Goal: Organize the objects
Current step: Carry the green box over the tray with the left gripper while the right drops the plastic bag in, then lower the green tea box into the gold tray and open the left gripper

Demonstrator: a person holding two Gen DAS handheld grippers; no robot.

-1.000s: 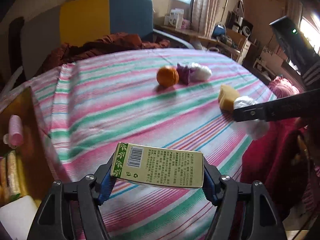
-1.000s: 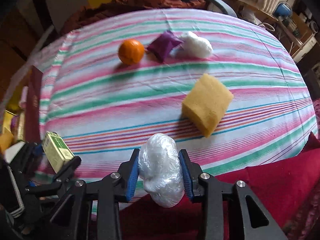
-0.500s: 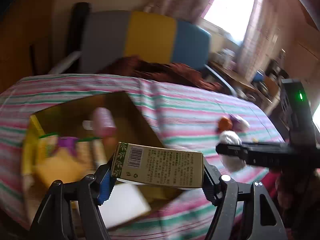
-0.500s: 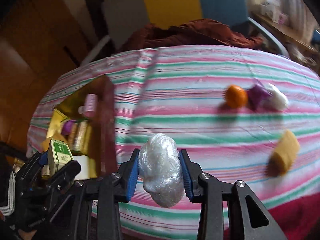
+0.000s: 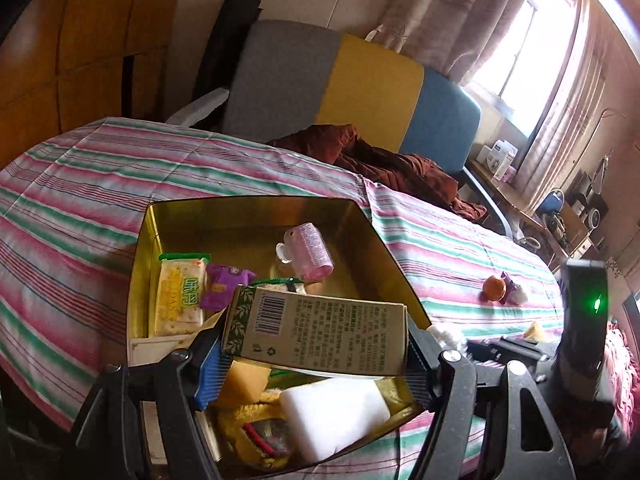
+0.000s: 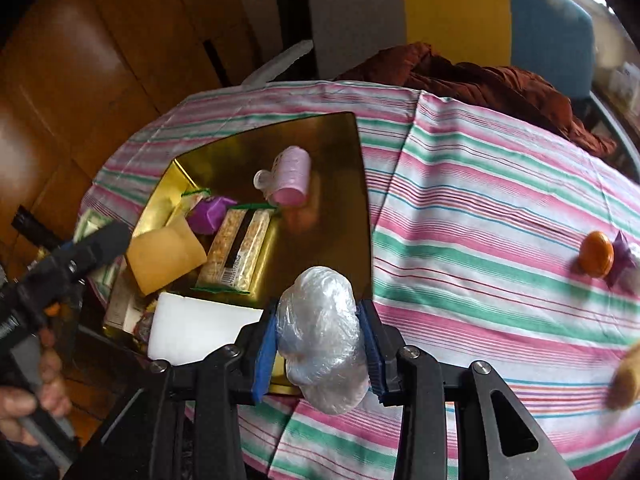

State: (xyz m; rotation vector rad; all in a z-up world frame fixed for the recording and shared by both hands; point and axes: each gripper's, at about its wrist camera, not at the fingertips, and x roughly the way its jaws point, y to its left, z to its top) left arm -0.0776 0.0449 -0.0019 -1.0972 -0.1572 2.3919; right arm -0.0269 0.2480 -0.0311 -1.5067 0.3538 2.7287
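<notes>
My left gripper [image 5: 316, 356] holds a carton [image 5: 316, 334] over the tin's [image 5: 256, 208] near end, the orange [image 5: 494, 288] far right on the cloth [image 5: 80, 200].

A round table [image 5: 440, 240] under a pink, green and white striped cloth [image 6: 480, 208] fills the room's middle. Behind it stands a chair [image 5: 360, 88] with grey, yellow and blue back panels, a rust-brown garment [image 5: 384, 160] heaped on its seat. Wooden panelling [image 5: 80, 40] lines the left wall. Daylight pours through a curtained window [image 5: 532, 40] above a cluttered side shelf [image 5: 560, 216].
</notes>
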